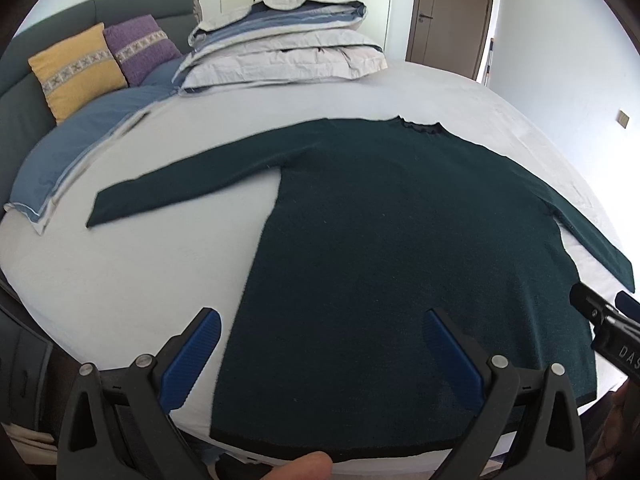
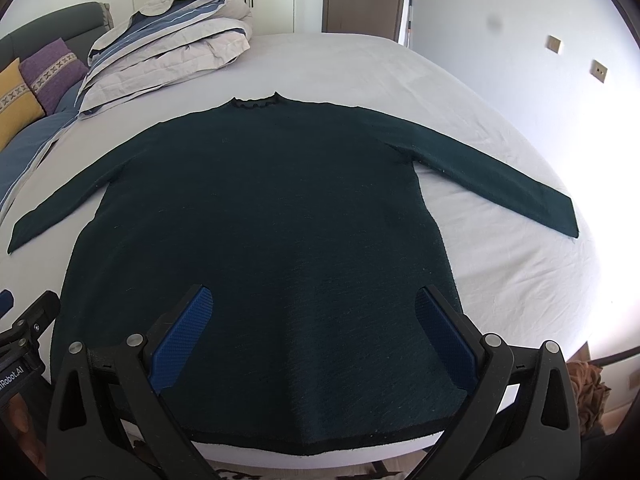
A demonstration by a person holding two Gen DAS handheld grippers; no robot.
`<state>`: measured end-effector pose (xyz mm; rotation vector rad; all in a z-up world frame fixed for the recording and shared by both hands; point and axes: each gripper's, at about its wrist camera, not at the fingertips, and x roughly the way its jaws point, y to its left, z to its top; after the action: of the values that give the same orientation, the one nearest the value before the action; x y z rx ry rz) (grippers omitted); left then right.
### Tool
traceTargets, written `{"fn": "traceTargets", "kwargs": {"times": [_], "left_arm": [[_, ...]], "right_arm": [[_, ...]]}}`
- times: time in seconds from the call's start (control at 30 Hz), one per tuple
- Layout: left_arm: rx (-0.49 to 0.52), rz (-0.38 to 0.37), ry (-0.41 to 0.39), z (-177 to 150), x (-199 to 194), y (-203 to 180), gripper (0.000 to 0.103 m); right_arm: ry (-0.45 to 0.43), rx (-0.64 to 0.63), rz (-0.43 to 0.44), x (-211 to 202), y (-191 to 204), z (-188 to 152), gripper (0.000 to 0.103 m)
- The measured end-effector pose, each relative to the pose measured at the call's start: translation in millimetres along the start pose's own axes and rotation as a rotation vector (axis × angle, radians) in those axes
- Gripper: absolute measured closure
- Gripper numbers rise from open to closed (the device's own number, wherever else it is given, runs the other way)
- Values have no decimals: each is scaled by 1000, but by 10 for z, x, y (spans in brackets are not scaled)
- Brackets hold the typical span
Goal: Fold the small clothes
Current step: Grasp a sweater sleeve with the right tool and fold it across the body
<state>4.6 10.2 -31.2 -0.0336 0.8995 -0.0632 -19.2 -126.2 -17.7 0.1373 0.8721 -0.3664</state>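
A dark green sweater (image 2: 260,216) lies flat, front down or up (cannot tell), on the white bed (image 2: 500,264), both sleeves spread outward and its collar pointing away from the cameras. The left gripper (image 1: 322,334) hovers over the sweater's hem near its left edge, fingers released and empty. The right gripper (image 2: 314,314) hovers above the hem too, fingers spread wide. Beyond the collar sits a folded duvet (image 2: 168,40).

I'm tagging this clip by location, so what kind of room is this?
Most likely a bedroom: a bed with a padded headboard, a folded duvet, and a door behind.
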Motion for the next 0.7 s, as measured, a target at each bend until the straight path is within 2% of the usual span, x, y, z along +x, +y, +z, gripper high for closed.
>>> {"fn": "traceTargets", "kwargs": {"times": [0.07, 0.17, 0.27, 0.33, 0.37, 0.47, 0.53, 0.63, 0.67, 0.7], "left_arm": [[-36, -71, 53, 23, 100, 38, 0], [-94, -124, 107, 50, 231, 105, 0], [-141, -186, 107, 79, 314, 115, 0], [-174, -260, 99, 108, 372, 91, 0], [-184, -297, 110, 126, 414, 70, 0], [-125, -270, 187, 173, 554, -93, 0], [-139, -266, 192, 202, 628, -130, 0], [-189, -271, 198, 243, 728, -154, 0], [-195, -281, 206, 254, 765, -163, 0], [-199, -292, 216, 253, 789, -138, 0]], "right_arm": [[-1, 50, 27, 67, -231, 71, 0], [-7, 205, 69, 200, -818, 185, 0], [-45, 391, 68, 365, -1634, 247, 1], [-66, 528, 38, 486, -2245, 233, 4], [-72, 591, 31, 549, -2534, 210, 9], [-66, 766, 1, 777, -3365, 119, 22], [-57, 885, 3, 935, -3829, 21, 24], [-58, 1018, 35, 1142, -4305, -105, 33], [-75, 1039, 51, 1184, -4402, -111, 38], [-89, 1046, 64, 1216, -4461, -94, 38]]}}
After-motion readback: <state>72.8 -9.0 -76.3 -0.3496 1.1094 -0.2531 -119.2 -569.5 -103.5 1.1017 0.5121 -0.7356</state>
